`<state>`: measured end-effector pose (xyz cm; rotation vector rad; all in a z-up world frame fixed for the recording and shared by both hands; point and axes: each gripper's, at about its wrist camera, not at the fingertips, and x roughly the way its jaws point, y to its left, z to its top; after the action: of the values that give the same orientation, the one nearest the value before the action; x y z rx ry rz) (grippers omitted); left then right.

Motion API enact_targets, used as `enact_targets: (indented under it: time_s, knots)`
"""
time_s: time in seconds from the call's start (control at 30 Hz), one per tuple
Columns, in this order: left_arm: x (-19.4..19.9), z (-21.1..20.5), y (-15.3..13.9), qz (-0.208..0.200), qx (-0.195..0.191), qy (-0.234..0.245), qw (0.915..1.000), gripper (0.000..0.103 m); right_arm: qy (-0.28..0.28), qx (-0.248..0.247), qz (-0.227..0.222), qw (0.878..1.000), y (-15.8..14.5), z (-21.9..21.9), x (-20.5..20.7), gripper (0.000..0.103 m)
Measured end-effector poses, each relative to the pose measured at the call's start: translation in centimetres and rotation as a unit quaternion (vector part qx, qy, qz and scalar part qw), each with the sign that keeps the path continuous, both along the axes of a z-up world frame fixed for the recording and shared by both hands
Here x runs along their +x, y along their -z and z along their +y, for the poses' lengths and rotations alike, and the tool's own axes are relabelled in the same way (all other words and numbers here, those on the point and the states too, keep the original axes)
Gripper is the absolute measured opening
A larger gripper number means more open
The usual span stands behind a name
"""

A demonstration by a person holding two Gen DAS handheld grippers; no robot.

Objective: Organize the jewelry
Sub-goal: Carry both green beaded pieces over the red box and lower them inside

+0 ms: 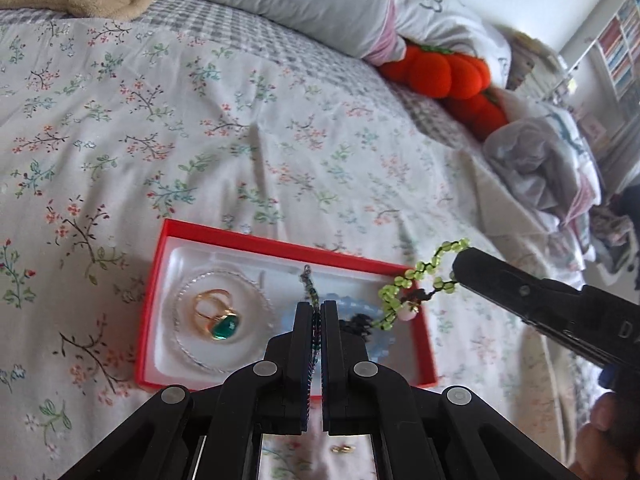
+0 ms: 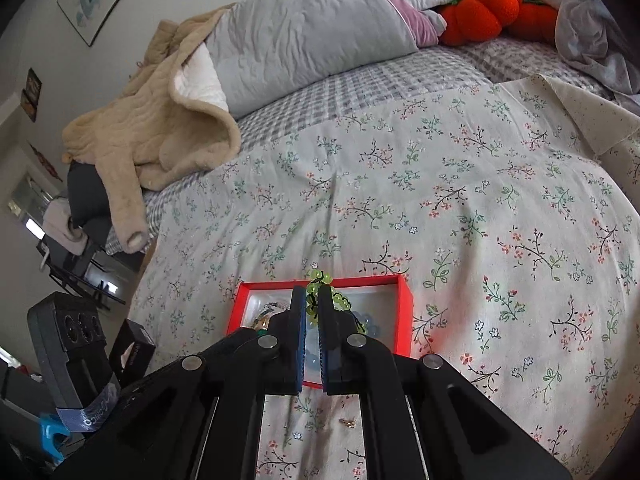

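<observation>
Here the green bead bracelet [image 1: 416,280] hangs over the right end of the red box [image 1: 256,241], its upper loop pinched between the closed jaws of the right gripper [image 2: 313,300] while the lower beads trail down toward the box's white liner; held from the top like that, the strand dangles free and can be lowered in without snagging on the rim, which looks to be the intent. Beside it, the left gripper [image 1: 318,312] has its jaws pressed together on a thin dark beaded chain [image 1: 309,284], whose clasp end sticks up beyond the fingertips above the middle of the box, probably to keep that strand apart from the green one so the two do not tangle. Already in the box, a gold ring with a green stone [image 1: 216,316] sits inside a silver bangle [image 1: 224,320] at the left, and something pale blue [image 1: 360,308] lies toward the right, partly hidden. The box rests on a floral bedspread [image 1: 240,120], and a small gold piece [image 2: 347,423] lies on the cloth on its near side, apparently not yet sorted. Farther off are a grey pillow [image 2: 312,28], a beige blanket [image 2: 160,132] and an orange plush toy [image 2: 480,8].
</observation>
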<state>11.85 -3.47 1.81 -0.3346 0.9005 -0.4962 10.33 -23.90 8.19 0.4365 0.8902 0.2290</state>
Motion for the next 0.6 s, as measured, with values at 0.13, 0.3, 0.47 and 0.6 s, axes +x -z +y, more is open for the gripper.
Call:
enact_targets:
  time_s: [0.13,0.3,0.47,0.6]
  knots:
    - [0.8,-0.1,1.1,0.003,0.033,-0.003,0.9994,0.0,-0.01,-0.012,0.01,1.0,0.9,0.6,0.9,0.005]
    - [1.1,-0.3,1.5,0.004,0.047,-0.005,0.9989,0.0,-0.014,-0.026,0.017,0.999,1.9,1.2,1.5,0.006]
    - [1.0,-0.4,1.1,-0.004,0.057,-0.011,0.9983,0.0,-0.009,-0.028,0.026,0.999,2.5,0.9,1.8,0.006]
    - [0.9,-0.5,1.0,-0.006,0.08,-0.019,0.9966,0.02,-0.003,-0.037,0.042,0.998,3.2,0.8,2.0,0.008]
